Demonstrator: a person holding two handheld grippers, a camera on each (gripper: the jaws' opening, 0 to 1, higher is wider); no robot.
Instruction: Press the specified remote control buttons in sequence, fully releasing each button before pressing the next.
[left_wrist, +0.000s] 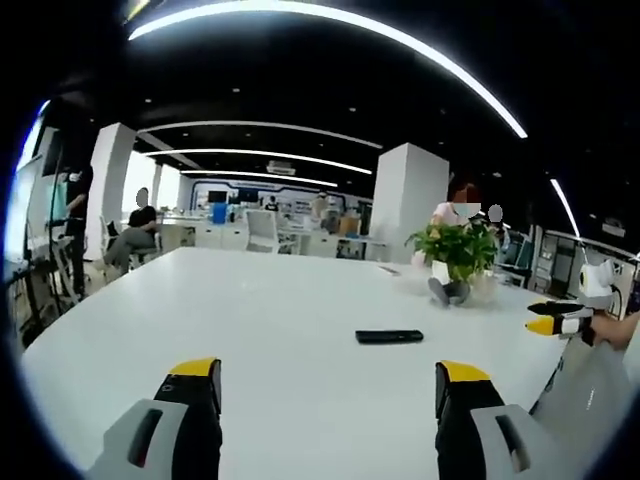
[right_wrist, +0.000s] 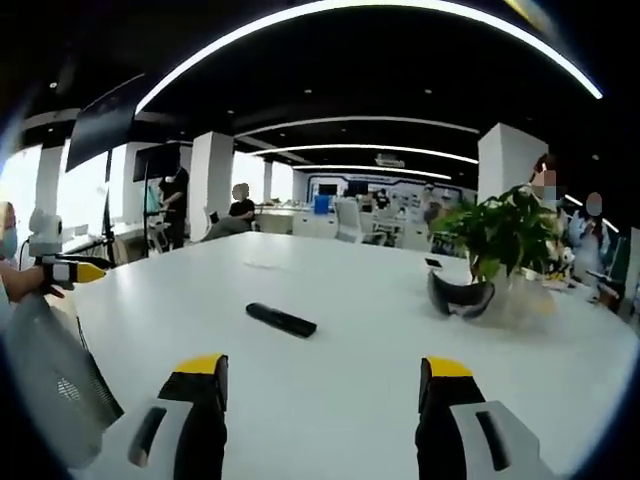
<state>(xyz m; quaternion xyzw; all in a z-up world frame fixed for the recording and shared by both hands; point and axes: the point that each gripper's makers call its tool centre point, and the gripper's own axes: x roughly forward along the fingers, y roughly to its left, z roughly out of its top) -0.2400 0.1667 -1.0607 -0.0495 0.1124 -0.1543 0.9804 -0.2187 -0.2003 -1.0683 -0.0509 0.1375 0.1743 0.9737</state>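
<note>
Left gripper view: the left gripper (left_wrist: 325, 385) hangs released, jaws wide apart, above the near edge of the white counter (left_wrist: 250, 310). The black remote control (left_wrist: 389, 337) lies flat mid-counter, near a potted plant (left_wrist: 455, 250). The right gripper (right_wrist: 322, 380) is likewise released and holds nothing.

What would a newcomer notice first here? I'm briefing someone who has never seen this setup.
The black remote control lies alone, flat on the big white table, ahead of both open grippers. A green potted plant stands further back on the table, with a dark curved object at its foot. Yellow-tipped fingers frame each view's bottom.
</note>
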